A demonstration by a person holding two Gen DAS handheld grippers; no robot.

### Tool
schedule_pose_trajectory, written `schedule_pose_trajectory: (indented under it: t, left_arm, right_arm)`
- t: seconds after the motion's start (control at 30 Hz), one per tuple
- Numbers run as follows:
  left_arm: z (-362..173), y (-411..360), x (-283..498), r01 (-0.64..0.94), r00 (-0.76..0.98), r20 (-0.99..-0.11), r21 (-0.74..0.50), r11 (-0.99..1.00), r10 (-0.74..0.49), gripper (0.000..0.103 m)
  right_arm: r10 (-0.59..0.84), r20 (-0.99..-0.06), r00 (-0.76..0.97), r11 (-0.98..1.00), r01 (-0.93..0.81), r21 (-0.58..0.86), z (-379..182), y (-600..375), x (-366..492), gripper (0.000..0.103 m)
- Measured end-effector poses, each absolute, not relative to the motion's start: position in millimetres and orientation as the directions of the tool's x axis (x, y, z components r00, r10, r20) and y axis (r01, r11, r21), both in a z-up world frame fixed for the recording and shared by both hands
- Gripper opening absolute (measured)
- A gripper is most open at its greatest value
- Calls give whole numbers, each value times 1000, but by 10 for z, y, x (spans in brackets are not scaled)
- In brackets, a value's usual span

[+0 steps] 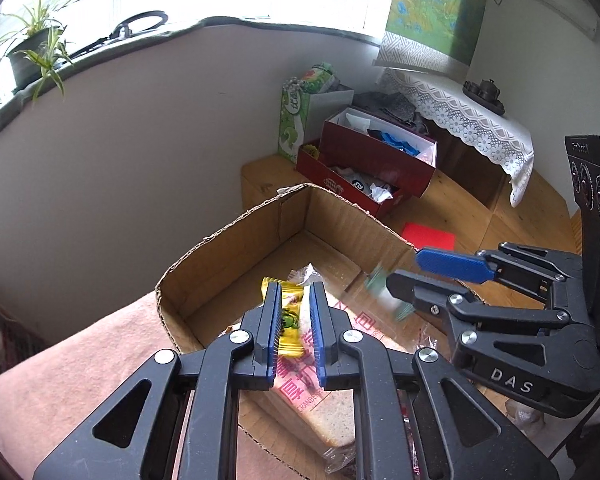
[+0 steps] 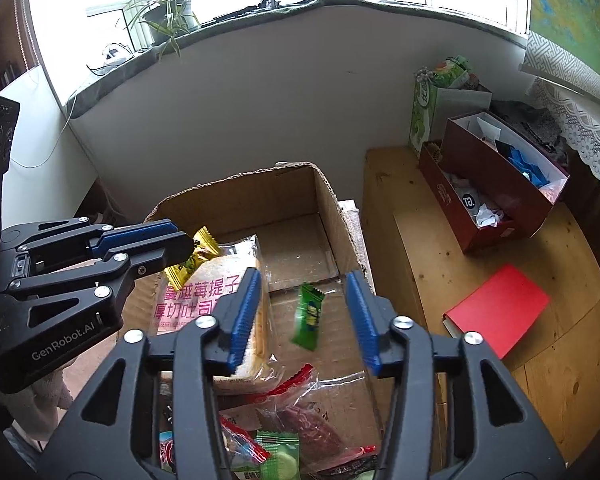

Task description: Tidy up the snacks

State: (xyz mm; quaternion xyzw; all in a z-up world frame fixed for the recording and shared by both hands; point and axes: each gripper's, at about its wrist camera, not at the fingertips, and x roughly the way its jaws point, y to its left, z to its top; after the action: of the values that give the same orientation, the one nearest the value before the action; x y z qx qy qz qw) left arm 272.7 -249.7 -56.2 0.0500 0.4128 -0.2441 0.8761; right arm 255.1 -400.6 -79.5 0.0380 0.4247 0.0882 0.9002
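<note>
The open brown cardboard box (image 2: 260, 200) holds a clear-wrapped bread loaf (image 2: 212, 292). Above it, the left gripper (image 1: 294, 300) pinches a yellow candy wrapper (image 1: 290, 320); the right gripper's (image 2: 304, 300) fingers stand apart around a loose green candy packet (image 2: 308, 316).

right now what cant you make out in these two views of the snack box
- Green packet: motion-blurred between the right gripper's open fingers; its print is unreadable, and in the left wrist view it is only a smear.
- Yellow packet: pinched in the left gripper, whose fingers cover both sides.
- Bread bag: label partly hidden by the right gripper's finger.
- Snacks near the cardboard box's front: cut off by the bottom edge, right wrist view.
</note>
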Motion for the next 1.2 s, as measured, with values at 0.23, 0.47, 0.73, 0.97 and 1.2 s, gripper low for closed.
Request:
schedule_pose_trajectory:
  t: [0.23,0.47,0.73,0.97,1.2]
  left_arm:
    - [-499,-2426,2651,464,553,-738,-114,878,-388,14]
    - [-421,-2307,2454,470,555,-721,-139,872,-414,37]
    - [-342,-2066,2130,452,573,-704,-155,878,-419,51]
    - [-274,-1898,1701,438,621,-668,-137,888,-409,68]
    - [-281,-1704,1280,389,674,-641,-116,914,-368,75]
  right_arm:
    - [176,-753,634,984,-109,138,-727,-4049,2415,53]
    - [164,-746,646,986,-103,128,-636,-3994,2162,54]
    - [95,-710,698,995,-82,53,-453,-3823,1731,82]
    - [63,-685,726,998,-45,44,-337,-3649,1277,86]
    - [50,-630,775,998,-13,64,-240,-3503,849,96]
